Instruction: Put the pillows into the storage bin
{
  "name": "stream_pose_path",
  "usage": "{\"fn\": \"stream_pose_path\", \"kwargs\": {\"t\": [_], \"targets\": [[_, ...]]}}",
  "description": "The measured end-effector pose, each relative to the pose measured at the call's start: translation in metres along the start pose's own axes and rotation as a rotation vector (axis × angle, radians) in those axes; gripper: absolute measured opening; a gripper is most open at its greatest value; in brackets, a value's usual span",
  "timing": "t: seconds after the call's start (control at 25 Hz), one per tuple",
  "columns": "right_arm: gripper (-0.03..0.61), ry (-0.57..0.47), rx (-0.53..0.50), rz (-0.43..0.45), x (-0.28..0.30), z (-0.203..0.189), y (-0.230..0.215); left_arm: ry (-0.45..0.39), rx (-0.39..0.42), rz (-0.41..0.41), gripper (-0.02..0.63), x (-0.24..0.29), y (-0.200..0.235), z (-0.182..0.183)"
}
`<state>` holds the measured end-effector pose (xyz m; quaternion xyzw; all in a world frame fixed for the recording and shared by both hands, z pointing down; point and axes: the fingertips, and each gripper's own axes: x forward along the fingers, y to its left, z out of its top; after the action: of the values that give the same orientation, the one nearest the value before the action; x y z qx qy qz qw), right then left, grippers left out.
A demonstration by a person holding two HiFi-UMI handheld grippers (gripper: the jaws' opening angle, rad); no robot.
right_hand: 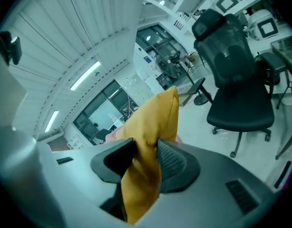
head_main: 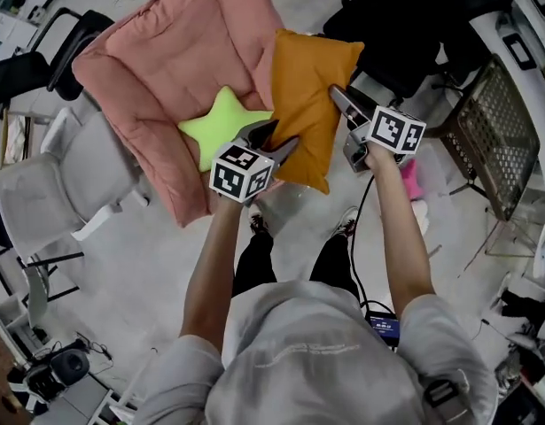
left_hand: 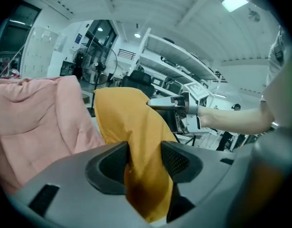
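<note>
Star pillow [head_main: 221,124] on pink cushion [head_main: 157,60] beside orange pillow [head_main: 306,96]; mesh bin [head_main: 498,135]

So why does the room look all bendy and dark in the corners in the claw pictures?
Left gripper view: the wide lens curves the ceiling and blackens the corners; the orange pillow in the left claw looks sharp. Right gripper view: same bending, the black chair leans, strip lights glare. Head view: less bent, evenly lit.

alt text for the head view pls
Seen from above, a person holds an orange pillow between two grippers, the left gripper shut on its lower left edge and the right gripper on its right edge. Beside it, a green star pillow lies on a pink padded chair.
</note>
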<state>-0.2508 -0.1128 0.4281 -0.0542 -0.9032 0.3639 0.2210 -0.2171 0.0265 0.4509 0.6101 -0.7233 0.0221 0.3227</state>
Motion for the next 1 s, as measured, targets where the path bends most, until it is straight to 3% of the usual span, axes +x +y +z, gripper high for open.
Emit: {"fn": "stream_pose_path", "kwargs": {"t": [0.4, 0.72, 1.0], "targets": [[0.175, -0.192, 0.146, -0.187, -0.165, 0.017, -0.105, 0.12, 0.139, -0.24, 0.23, 0.102, -0.126, 0.012], [0.17, -0.351, 0.346, -0.341, -0.299, -0.024, -0.199, 0.269, 0.203, -0.453, 0.224, 0.191, -0.229, -0.03], [0.167, -0.422, 0.502, -0.448, -0.406, -0.085, -0.291, 0.414, 0.247, -0.573, 0.218, 0.27, -0.32, -0.092]]}}
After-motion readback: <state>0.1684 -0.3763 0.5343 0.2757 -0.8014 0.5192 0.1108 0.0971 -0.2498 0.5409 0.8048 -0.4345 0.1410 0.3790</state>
